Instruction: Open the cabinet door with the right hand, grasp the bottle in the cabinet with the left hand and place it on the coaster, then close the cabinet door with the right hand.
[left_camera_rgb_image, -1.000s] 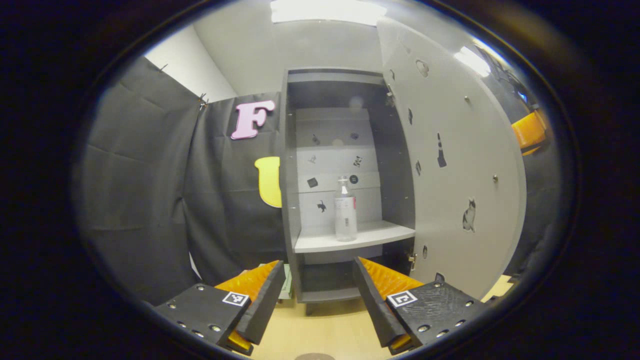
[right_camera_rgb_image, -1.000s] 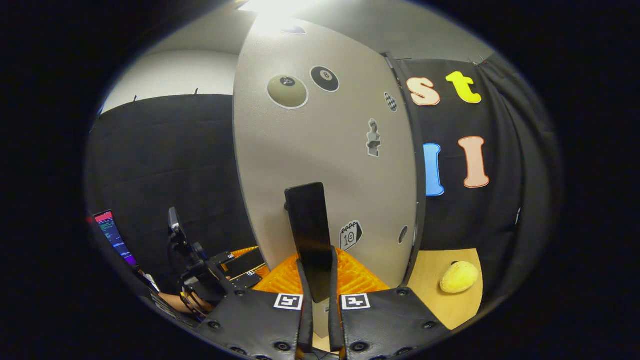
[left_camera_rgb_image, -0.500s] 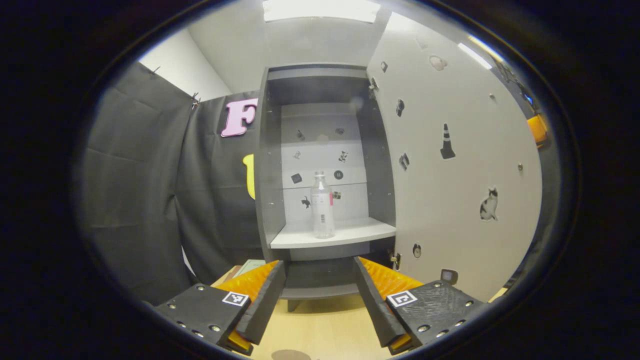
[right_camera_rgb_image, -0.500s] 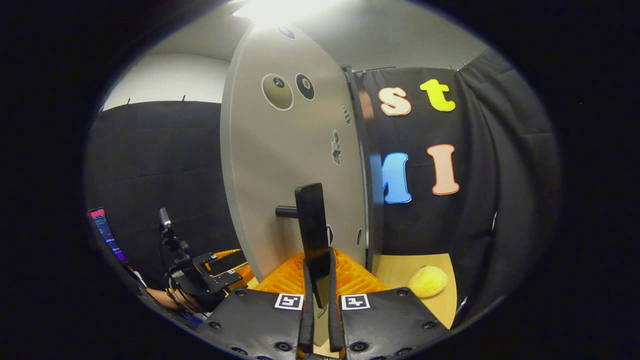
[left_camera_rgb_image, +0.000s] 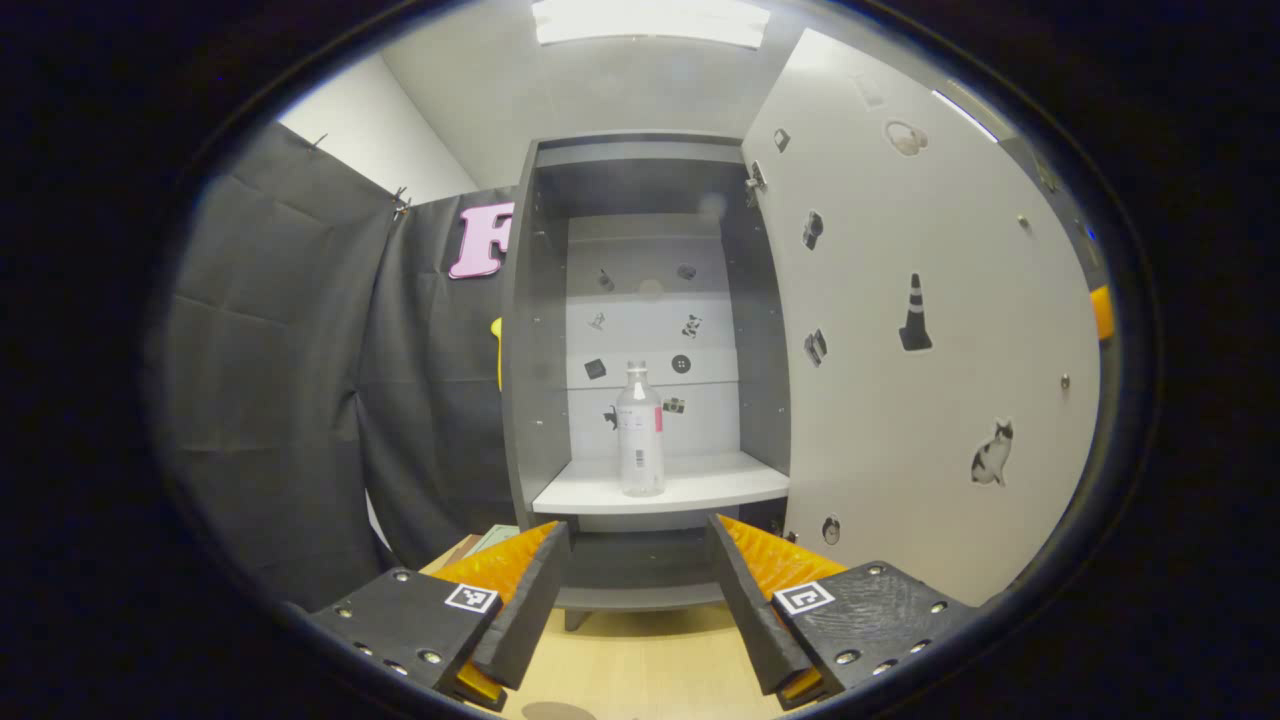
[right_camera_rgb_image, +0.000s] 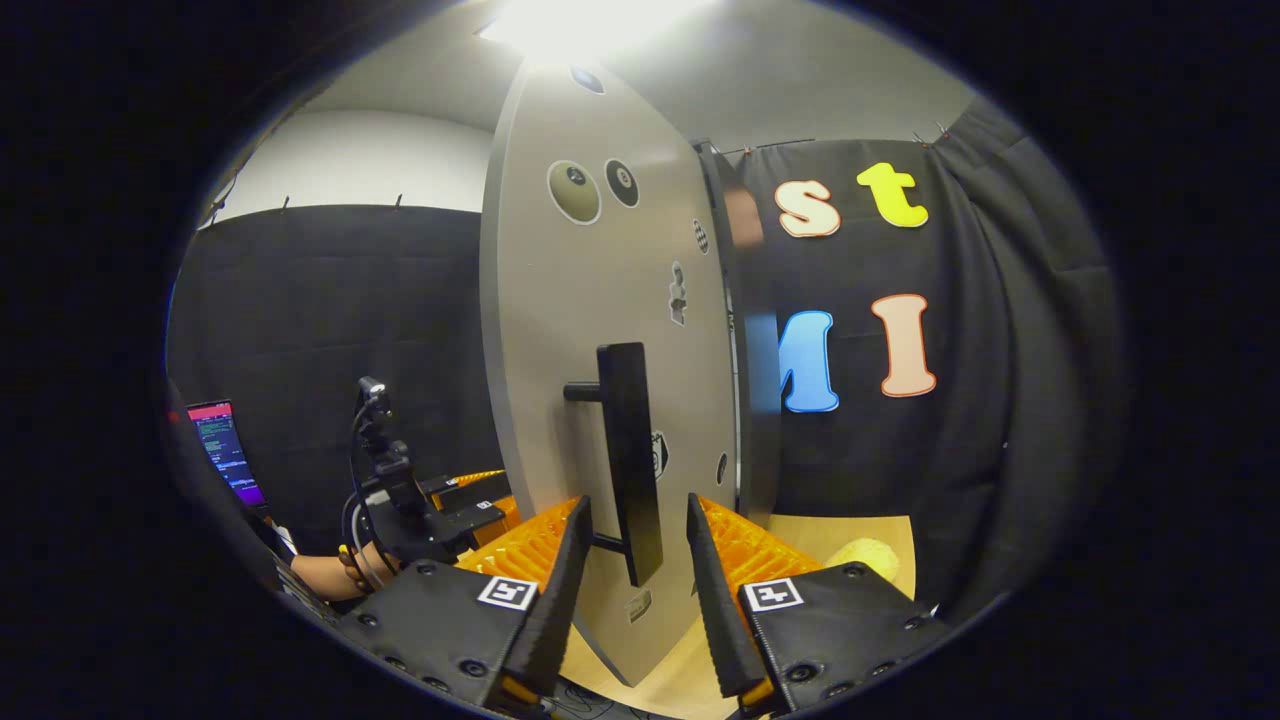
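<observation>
- Left gripper view: left gripper (left_camera_rgb_image: 636, 590) wide open, nothing held, low in front of the cabinet (left_camera_rgb_image: 535, 330), aimed at its opening.
- Bottle (left_camera_rgb_image: 640, 430) upright on the cabinet's middle shelf (left_camera_rgb_image: 700, 485), near the shelf's front edge, a bit left of centre; untouched, well apart from the fingers.
- Change: over the last second the cabinet door (left_camera_rgb_image: 920, 330) has swung further out to the right of the cabinet, and the bottle has shifted toward the middle of the view, so the gripper now lines up with it better.
- Tabletop (left_camera_rgb_image: 640, 660) bare just below the cabinet; a dark round edge at the very bottom could be the coaster, can't tell.
- Right gripper view: right gripper (right_camera_rgb_image: 628, 565) has just let go. Half a second ago its fingers were pinched on the black door handle (right_camera_rgb_image: 632, 455); now they're spread, handle sitting between them with gaps both sides, gripping nothing.
- Door seen nearly edge-on from here, hinged side at the cabinet.
- Left gripper and the hand holding it visible left of the door, near the tabletop.
- Yellow soft thing (right_camera_rgb_image: 868, 552) on the tabletop right of the door, not part of the task.
- Meaning: door-opening looks done; my call is the next step is the left reach into the cabinet for the bottle.
</observation>
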